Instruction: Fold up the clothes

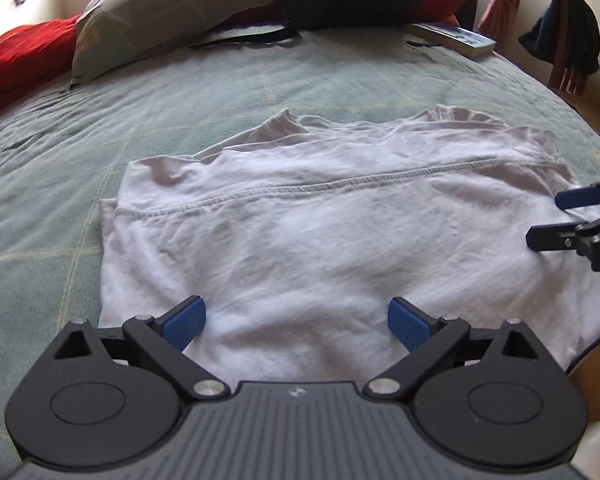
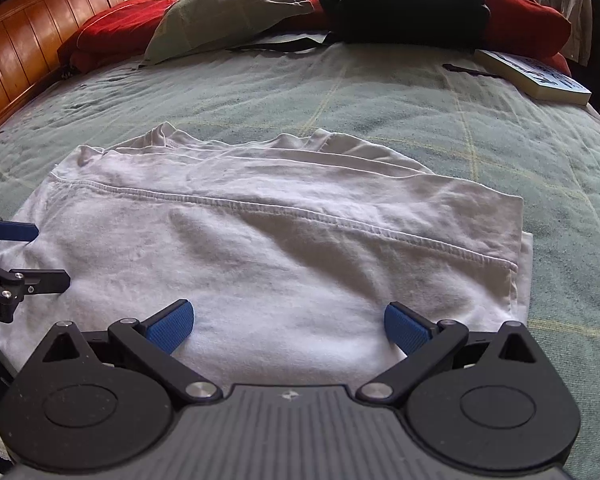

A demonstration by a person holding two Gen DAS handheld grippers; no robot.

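Note:
A white T-shirt [image 1: 320,232] [image 2: 284,240] lies folded and flat on the green bedspread [image 1: 220,92], a stitched hem running across its top layer. My left gripper [image 1: 296,320] hovers open over the shirt's near edge, with only cloth below its blue pads and nothing pinched. My right gripper [image 2: 288,326] is likewise open wide over the near edge, its pads apart from the fabric. Each gripper shows in the other's view: the right gripper [image 1: 544,219] enters from the right edge with jaws apart, and the left gripper [image 2: 40,256] enters from the left edge with jaws apart.
At the head of the bed lie a grey pillow [image 2: 228,8], red cushions [image 2: 112,24], a black bag [image 2: 404,0] and a book [image 2: 536,76]. A wooden headboard [image 2: 32,28] stands at left. Dark clothing hangs on a chair [image 1: 568,32] at right.

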